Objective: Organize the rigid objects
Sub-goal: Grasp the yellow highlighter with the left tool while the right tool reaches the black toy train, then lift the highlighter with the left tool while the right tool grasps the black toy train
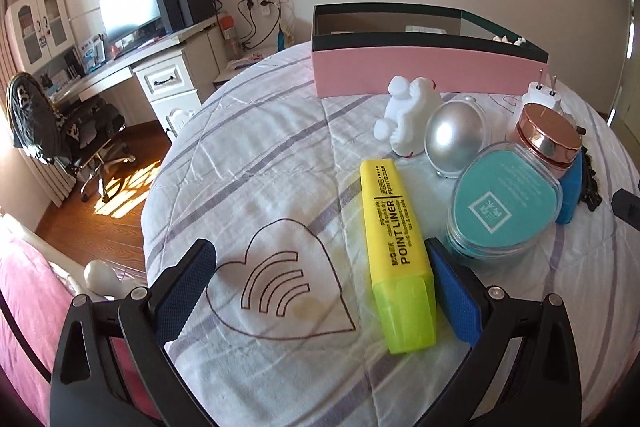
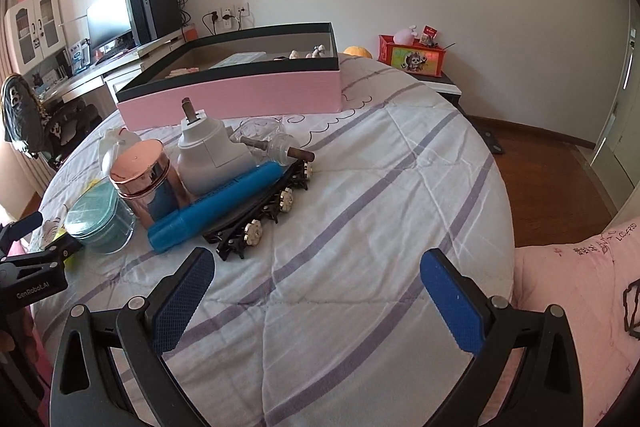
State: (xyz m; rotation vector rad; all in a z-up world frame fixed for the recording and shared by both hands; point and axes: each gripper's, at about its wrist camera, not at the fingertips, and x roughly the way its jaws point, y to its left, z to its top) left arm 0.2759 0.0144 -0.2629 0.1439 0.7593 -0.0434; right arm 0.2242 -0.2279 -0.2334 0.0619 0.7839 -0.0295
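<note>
From the left wrist, the left gripper (image 1: 320,287) is spread wide over the bedspread (image 1: 260,163), its right pad touching the yellow highlighter (image 1: 398,259); a teal case (image 1: 504,203), silver egg (image 1: 454,137) and white figurine (image 1: 408,115) crowd ahead, before the pink box (image 1: 424,75) at the far edge. From the right wrist, the right gripper (image 2: 320,299) gapes empty over bare quilt, with a blue marker (image 2: 216,213) and black hair clips (image 2: 260,223) lying ahead left.

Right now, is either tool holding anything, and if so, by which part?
Nothing is held. The left tool is open, with the yellow highlighter lying on the bed between its fingers. The right tool is open over bare bedsheet.
</note>
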